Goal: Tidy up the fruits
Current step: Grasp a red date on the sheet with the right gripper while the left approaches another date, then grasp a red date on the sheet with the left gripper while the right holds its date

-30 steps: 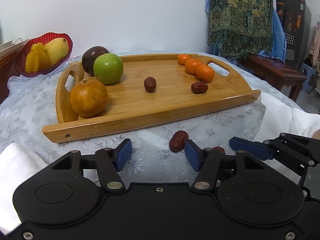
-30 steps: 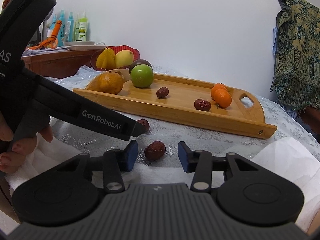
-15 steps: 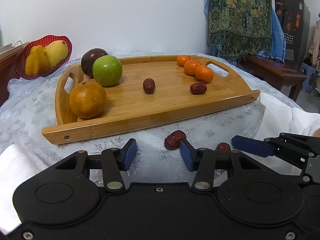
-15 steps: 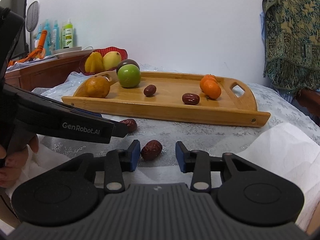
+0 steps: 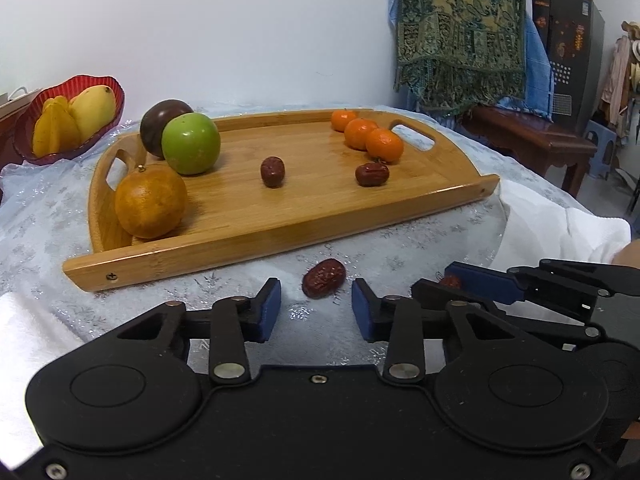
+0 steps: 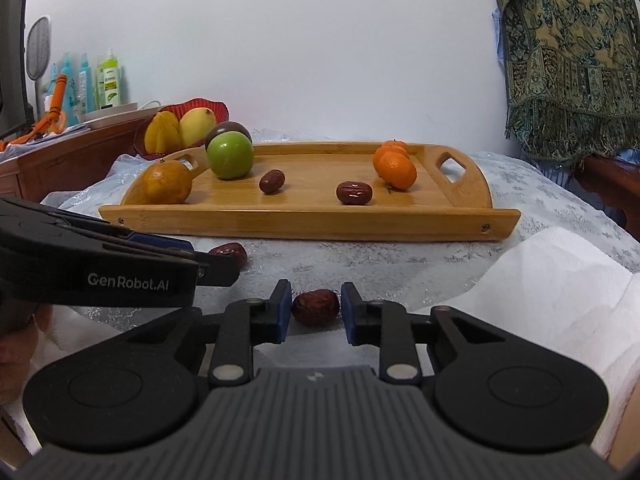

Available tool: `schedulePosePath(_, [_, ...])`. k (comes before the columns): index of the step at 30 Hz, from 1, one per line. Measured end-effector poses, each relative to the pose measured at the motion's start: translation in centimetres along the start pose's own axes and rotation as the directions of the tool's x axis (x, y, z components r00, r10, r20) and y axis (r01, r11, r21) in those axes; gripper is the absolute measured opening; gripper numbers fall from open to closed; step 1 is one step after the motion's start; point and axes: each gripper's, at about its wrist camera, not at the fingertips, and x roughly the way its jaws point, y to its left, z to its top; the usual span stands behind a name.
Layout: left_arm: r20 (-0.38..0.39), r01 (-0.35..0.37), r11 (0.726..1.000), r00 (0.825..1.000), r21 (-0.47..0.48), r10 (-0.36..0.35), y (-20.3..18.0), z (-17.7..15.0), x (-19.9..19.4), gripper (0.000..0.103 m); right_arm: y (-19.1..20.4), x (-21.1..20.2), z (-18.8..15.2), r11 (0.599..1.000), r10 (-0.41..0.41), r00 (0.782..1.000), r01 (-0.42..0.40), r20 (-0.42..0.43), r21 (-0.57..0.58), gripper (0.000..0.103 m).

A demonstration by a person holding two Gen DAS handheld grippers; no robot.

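- Right tool [image 6: 312, 307] clamped on a red date [image 6: 315, 306], pads touching both ends, just in front of the wooden tray [image 6: 308, 224].
- Left tool [image 5: 316, 306] closing, second date [image 5: 324, 278] between the pads, not pinched yet, also just in front of the tray.
- 2 more dates [image 5: 273, 171] on the tray.

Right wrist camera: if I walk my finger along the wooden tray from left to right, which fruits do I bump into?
Big orange → green apple → red date → second red date → small tangerine.
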Motion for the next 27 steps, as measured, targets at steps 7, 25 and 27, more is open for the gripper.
schedulePosePath(7, [0.002, 0.001, 1.0, 1.0, -0.008, -0.001, 0.0, 0.0, 0.2, 0.034, 0.0, -0.1, 0.0, 1.0, 0.002, 1.0, -0.001, -0.006, 0.002, 0.03])
schedulePosePath(25, [0.007, 0.036, 0.998, 0.999, 0.042, -0.036, -1.7, -0.1, 0.6, 0.033, -0.1, -1.1, -0.5, 1.0, -0.008, 1.0, 0.008, -0.019, -0.006, 0.034])
schedulePosePath(27, [0.008, 0.031, 0.999, 0.999, 0.044, -0.032, -1.7, -0.2, 0.6, 0.032, 0.0, -1.1, -0.5, 1.0, -0.009, 1.0, 0.009, -0.018, -0.004, 0.033])
